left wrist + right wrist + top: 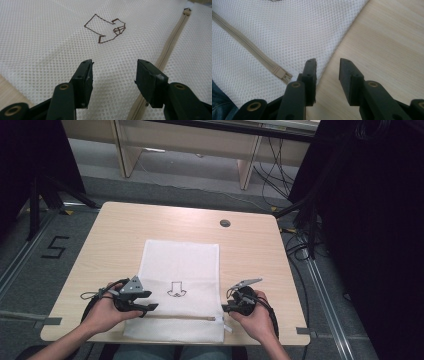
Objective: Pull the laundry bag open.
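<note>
A pale wooden table (120,227) stands on a grey floor, with dark stands at either side and a light wooden bench behind. On it a white mesh laundry bag (182,262) lies flat, its near edge overhanging the table's front towards the person. A beige zipper (185,317) crosses the bag's near end from side to side, so its long axis runs roughly from one gripper to the other. A brown arrow drawing (176,289) sits on the mesh just beyond that line.

The left gripper (148,308) hovers over the bag's near left part, jaws apart and holding nothing; in the left gripper view the zipper (165,58) runs just beside its right-hand jaw, and the arrow drawing (106,28) lies ahead of it. The right gripper (226,309) is at the bag's near right edge, jaws also apart and empty; in the right gripper view they straddle the border where the mesh (294,30) meets bare table (387,37), with the zipper's end (282,74) just beside the left-hand jaw.

The zipper's end, seen from above with a small white tab (226,326) close by, lies nearest the right gripper, which looks better placed to take it, while the left seems set to pin the fabric. Whether the slider sits at that end cannot be told.
</note>
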### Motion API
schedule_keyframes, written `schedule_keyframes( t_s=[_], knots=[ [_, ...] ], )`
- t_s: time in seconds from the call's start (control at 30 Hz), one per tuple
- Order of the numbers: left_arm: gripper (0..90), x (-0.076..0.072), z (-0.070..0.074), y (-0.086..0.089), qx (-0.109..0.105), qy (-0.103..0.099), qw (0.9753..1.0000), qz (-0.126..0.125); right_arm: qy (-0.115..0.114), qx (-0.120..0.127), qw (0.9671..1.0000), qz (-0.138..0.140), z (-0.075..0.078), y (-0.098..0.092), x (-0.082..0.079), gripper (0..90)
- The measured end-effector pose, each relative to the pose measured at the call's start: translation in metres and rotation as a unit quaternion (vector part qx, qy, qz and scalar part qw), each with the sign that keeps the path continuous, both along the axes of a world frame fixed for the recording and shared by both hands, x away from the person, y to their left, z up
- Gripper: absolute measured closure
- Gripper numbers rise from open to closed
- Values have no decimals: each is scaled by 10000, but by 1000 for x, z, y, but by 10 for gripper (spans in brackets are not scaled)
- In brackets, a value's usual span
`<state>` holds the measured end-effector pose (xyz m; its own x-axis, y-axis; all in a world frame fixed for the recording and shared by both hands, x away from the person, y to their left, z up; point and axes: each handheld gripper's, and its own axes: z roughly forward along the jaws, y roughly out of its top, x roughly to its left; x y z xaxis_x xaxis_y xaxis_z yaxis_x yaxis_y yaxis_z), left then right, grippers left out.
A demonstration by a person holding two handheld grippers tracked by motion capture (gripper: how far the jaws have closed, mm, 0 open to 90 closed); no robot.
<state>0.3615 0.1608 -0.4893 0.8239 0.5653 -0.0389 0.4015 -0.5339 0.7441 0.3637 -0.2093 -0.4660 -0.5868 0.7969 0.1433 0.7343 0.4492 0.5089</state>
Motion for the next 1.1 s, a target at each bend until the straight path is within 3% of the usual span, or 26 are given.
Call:
schedule_keyframes(
  t_s=[0.07,0.13,0.17,0.27,0.3,0.33,0.37,0.4,0.43,0.53,0.67,0.73,0.93,0.97,1.1],
  knots=[
    [474,-1,-2,-3,-159,189,9996,104,35,15,10000,16,0,1,0,701],
    [473,0,-1,-4,-193,110,9998,27,82,14,10000,-5,0,1,0,728],
    [473,1,0,-4,-59,44,10000,-41,23,-5,10000,27,-1,0,0,742],
    [481,0,0,-9,-215,37,9998,19,111,31,9999,-40,-1,0,-1,812],
    [482,0,0,-9,-215,37,9998,19,200,41,9998,-74,0,1,-3,833],
    [484,2,3,-9,-132,-59,9998,-134,150,23,9999,-23,0,2,-2,866],
    [485,2,3,-9,-132,-59,9998,-134,150,23,9999,-23,0,2,-2,866],
    [487,1,3,-12,-237,16,9997,-67,311,-83,9995,-57,2,5,-3,900],
    [491,0,4,-17,-299,11,9995,-75,384,-123,9992,-73,3,7,-4,900],
    [496,1,5,-27,-213,-55,9995,-231,490,-92,9987,-70,2,11,-4,900],
    [498,1,6,-42,-192,-75,9990,-395,352,-67,9993,52,0,16,-4,900],
    [496,1,6,-45,-210,-36,9990,-405,430,-76,9990,-50,0,17,-5,900],
    [500,4,5,-60,-241,64,9982,-541,407,-59,9990,192,-5,20,-6,900],
    [502,5,6,-65,-153,58,9978,-644,405,-78,9990,183,-5,20,-5,900],
    [509,3,5,-74,-184,75,9971,-729,432,-101,9988,207,-8,21,-4,900]
  ],
)
